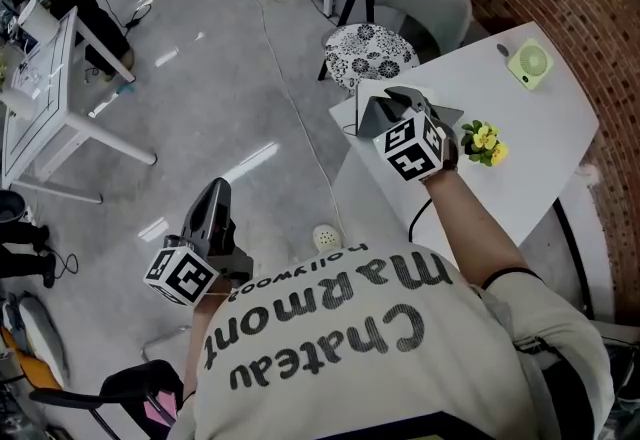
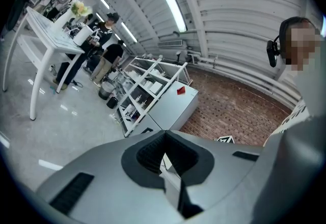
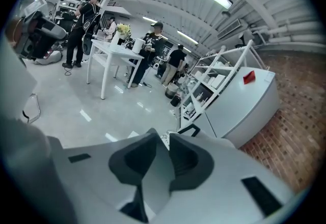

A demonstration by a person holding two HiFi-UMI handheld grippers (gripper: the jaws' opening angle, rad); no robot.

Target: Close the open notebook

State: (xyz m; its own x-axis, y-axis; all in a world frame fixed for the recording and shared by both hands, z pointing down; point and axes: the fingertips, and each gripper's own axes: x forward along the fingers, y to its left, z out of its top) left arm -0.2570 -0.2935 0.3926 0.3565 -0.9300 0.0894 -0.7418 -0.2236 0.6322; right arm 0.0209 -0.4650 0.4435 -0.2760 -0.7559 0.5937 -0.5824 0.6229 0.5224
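Right gripper (image 1: 403,96): its jaws are a little apart, with a thin gap at the tips. I see nothing pinched in it.
Through the gap: the right gripper view (image 3: 162,135) shows a small bit of the spotty chair cushion (image 3: 164,140).
Left gripper (image 1: 216,186): its jaws are together at the tips, as the left gripper view (image 2: 163,134) shows. Nothing is in it.
Marker cubes: one sits on the back of the right gripper (image 1: 412,148) and one on the back of the left (image 1: 182,275).
Where the right gripper is: over the left edge of the white table (image 1: 520,148), pointing toward the chair (image 1: 370,53).
Where the left gripper is: low by the person's left side, over the grey floor (image 1: 230,98), well apart from the table.
Notebook: I cannot pick it out for sure. A flat grey shape with a thin edge (image 1: 364,118) shows right under the right gripper at the table's edge. I cannot tell if that is it, or if it is open or shut.
On the table: yellow flowers (image 1: 484,142) are just beside the right gripper. A round green thing (image 1: 530,63) lies near the far corner.
Chair: it stands at the table's far edge and has a black and white cushion.
Farther off: white shelves (image 3: 209,85), a brick wall (image 3: 300,131) and people standing by another white table (image 3: 119,52).
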